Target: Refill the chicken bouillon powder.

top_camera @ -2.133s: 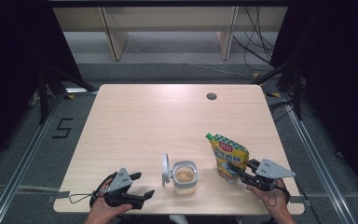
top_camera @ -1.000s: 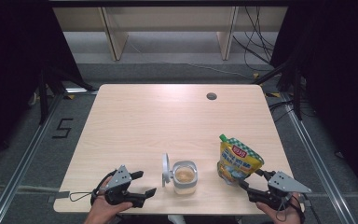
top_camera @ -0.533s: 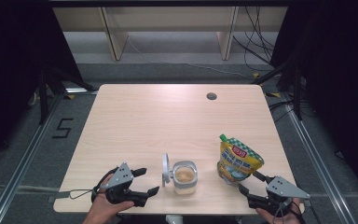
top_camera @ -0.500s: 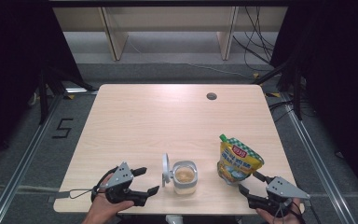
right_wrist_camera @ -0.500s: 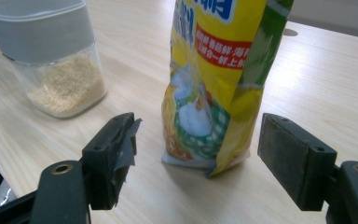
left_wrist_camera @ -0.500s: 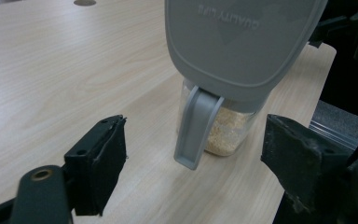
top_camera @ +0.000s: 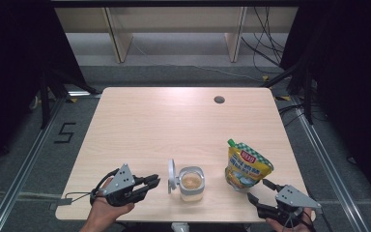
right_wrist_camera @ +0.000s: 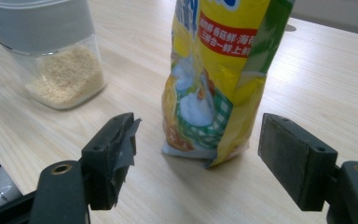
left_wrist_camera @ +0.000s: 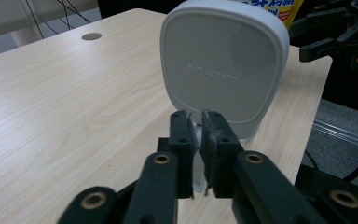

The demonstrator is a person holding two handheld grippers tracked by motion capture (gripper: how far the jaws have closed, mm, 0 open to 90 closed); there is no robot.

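Note:
A clear jar [top_camera: 192,182] of pale grains stands near the table's front edge, its white lid [top_camera: 172,175] hinged up on the left. My left gripper [top_camera: 154,182] lies just left of the lid; its jaws have just been closing and stand shut, with nothing clearly between them. In the left gripper view the lid [left_wrist_camera: 223,65] rises right behind my left gripper [left_wrist_camera: 196,116]. A yellow pouch [top_camera: 247,166] stands upright right of the jar. My right gripper [top_camera: 259,191] is open just in front of the pouch [right_wrist_camera: 209,79], without touching it.
The wooden table [top_camera: 174,125] has a small round hole [top_camera: 219,99] at the back right. The jar [right_wrist_camera: 60,70] stands left of the pouch in the right gripper view. Metal rails and dark floor lie around the table.
The right gripper stood the pouch upright, let it go and drew back towards the table's front edge. The left gripper's jaws went from wide open to shut, and it rose slightly.

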